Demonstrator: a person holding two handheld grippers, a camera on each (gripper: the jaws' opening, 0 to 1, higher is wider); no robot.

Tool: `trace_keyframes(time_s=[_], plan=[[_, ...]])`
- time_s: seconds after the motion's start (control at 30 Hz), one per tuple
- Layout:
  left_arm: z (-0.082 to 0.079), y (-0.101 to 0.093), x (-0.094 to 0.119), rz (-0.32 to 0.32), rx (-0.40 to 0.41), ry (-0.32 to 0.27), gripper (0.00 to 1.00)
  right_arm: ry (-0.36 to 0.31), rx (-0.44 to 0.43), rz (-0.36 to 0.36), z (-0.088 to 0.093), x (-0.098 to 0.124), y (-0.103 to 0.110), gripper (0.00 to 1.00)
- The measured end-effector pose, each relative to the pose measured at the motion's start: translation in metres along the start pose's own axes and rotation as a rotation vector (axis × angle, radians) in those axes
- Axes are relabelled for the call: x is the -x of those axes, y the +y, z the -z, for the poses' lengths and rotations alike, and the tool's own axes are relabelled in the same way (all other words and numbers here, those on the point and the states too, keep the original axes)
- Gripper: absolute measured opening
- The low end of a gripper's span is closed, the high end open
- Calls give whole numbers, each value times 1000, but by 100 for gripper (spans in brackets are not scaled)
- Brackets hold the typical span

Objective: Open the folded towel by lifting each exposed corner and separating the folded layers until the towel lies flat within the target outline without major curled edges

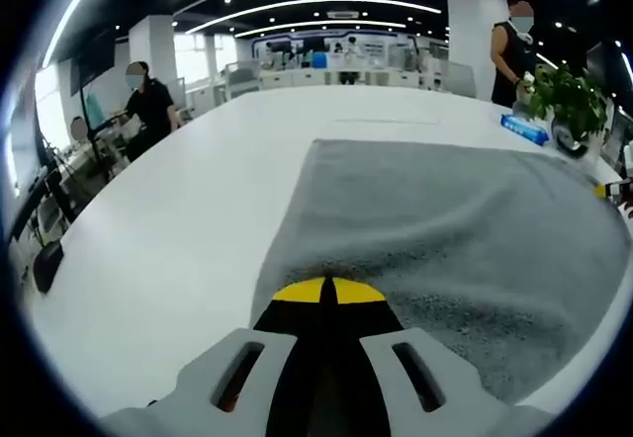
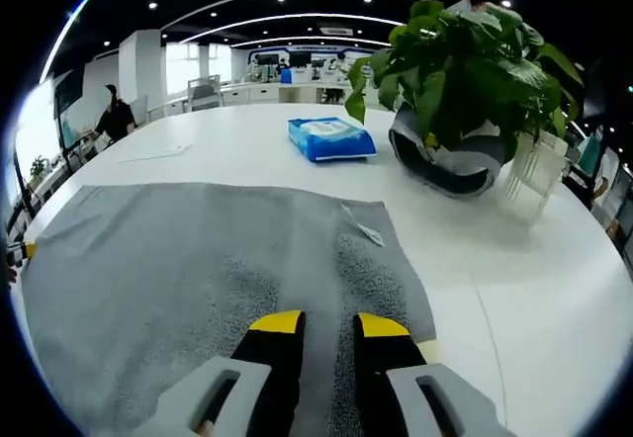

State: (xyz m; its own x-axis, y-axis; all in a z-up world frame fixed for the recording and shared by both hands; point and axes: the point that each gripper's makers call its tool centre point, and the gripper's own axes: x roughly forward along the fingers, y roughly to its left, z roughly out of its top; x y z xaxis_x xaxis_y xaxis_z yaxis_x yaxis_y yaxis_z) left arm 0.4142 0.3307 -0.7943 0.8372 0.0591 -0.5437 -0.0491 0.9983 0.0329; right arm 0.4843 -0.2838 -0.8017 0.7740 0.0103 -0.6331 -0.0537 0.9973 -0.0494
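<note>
We see the grey towel spread on the white table, the left gripper pinched shut on its near edge and the right gripper slightly parted over it, so an uneven tug could curl that edge or drag the cloth toward the plant.

The left gripper rises from the bottom of the left gripper view with its two yellow-tipped black jaws pressed together, no gap between the tips. The right gripper rises from the bottom of the right gripper view with its yellow-tipped jaws standing parallel and a little apart, a narrow gap showing between them.
</note>
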Motion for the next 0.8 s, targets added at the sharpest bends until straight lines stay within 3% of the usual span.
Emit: trace_keyframes(time_s=[0.17, 0.23, 0.37, 0.47, 0.67, 0.8], plan=[[0, 1, 1, -33, -2, -19, 1, -4, -24, 10, 2, 9, 0, 17], [0, 3, 1, -36, 47, -29, 1, -17, -38, -1, 1, 12, 1, 18], [1, 3, 0, 3, 166, -36, 4, -58, -38, -19, -6, 50, 11, 18], [-1, 3, -1, 21, 194, -28, 7, -111, -43, -25, -14, 70, 14, 19], [-7, -17, 4, 81, 253, 30, 20, -172, -70, -50, -20, 119, 23, 26], [-29, -42, 29, 157, 241, -55, 22, -235, -101, -99, -33, 140, 31, 34]])
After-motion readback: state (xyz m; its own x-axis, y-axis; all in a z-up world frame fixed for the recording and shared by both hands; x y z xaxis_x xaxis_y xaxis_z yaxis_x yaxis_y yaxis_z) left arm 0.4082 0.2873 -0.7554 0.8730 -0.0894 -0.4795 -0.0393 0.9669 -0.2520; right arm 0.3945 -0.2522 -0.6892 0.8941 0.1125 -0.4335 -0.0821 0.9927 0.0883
